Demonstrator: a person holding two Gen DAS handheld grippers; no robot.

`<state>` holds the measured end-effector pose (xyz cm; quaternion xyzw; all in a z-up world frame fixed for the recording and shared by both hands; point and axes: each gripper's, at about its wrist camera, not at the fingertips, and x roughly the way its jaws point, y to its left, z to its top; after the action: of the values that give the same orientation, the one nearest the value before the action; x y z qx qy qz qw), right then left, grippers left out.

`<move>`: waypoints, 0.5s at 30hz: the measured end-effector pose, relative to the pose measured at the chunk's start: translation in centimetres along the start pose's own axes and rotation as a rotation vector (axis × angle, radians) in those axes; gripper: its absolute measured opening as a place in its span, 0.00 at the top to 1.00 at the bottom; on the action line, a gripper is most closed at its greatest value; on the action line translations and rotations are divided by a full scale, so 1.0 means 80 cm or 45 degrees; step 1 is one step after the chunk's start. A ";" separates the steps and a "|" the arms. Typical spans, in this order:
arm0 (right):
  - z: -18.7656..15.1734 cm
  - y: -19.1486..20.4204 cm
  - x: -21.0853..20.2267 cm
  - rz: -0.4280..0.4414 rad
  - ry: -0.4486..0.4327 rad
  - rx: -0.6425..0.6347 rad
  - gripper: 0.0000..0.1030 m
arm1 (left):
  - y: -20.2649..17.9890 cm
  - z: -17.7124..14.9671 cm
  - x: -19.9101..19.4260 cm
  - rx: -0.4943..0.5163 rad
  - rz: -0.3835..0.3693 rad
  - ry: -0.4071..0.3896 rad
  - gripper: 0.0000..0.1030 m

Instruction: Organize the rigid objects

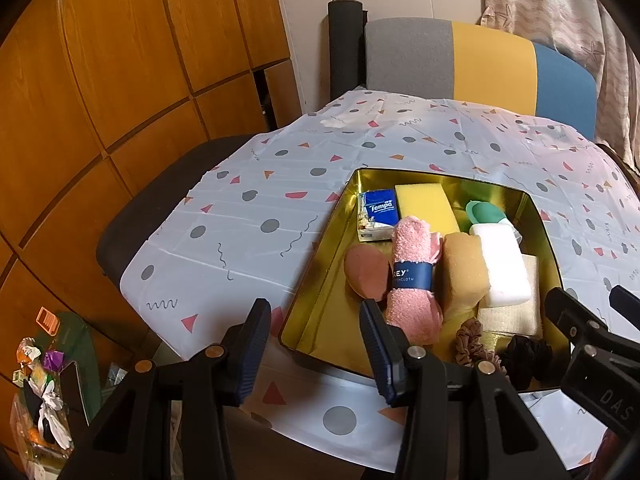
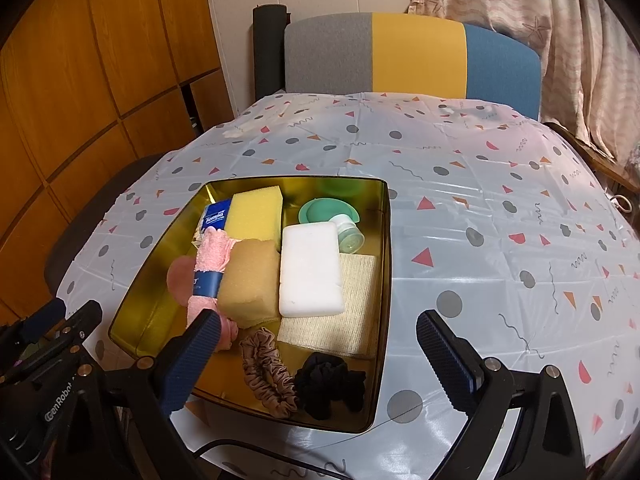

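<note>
A gold tin [image 1: 320,308] sits on the patterned tablecloth [image 1: 240,216]. It holds a Tempo tissue pack [image 1: 378,214], a yellow sponge [image 1: 426,208], a rolled pink cloth [image 1: 412,280], a tan sponge [image 1: 462,272], a white sponge [image 1: 506,268], a green lidded bottle [image 2: 340,220], a beige cloth [image 2: 352,320], a pink puff [image 1: 366,272], a brown scrunchie [image 2: 266,372] and a black scrunchie [image 2: 330,384]. My left gripper [image 1: 316,344] hovers open over the tin's near left corner, holding nothing. My right gripper [image 2: 320,356] stands wide open above the tin's near edge, also holding nothing.
A chair with a grey, yellow and blue back [image 2: 400,52] stands behind the table, with a black roll [image 2: 268,44] beside it. Wooden cabinets [image 1: 120,80] fill the left and curtains [image 2: 560,40] the right. A cluttered glass side table [image 1: 44,380] is low on the left.
</note>
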<state>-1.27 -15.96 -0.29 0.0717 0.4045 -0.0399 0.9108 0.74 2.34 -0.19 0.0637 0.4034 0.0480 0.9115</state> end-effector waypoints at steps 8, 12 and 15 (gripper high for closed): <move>0.001 0.001 0.000 -0.003 -0.007 0.004 0.04 | -0.003 -0.001 0.000 0.006 -0.013 0.006 0.55; 0.001 0.001 0.000 -0.005 -0.008 0.008 0.04 | -0.006 0.000 -0.002 0.011 -0.018 0.000 0.55; 0.001 -0.001 0.000 -0.005 -0.008 0.010 0.04 | -0.008 0.002 -0.006 0.013 -0.025 -0.015 0.55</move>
<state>-1.23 -16.03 -0.23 0.0744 0.4016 -0.0438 0.9118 0.57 1.66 0.12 0.0648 0.3988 0.0366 0.9140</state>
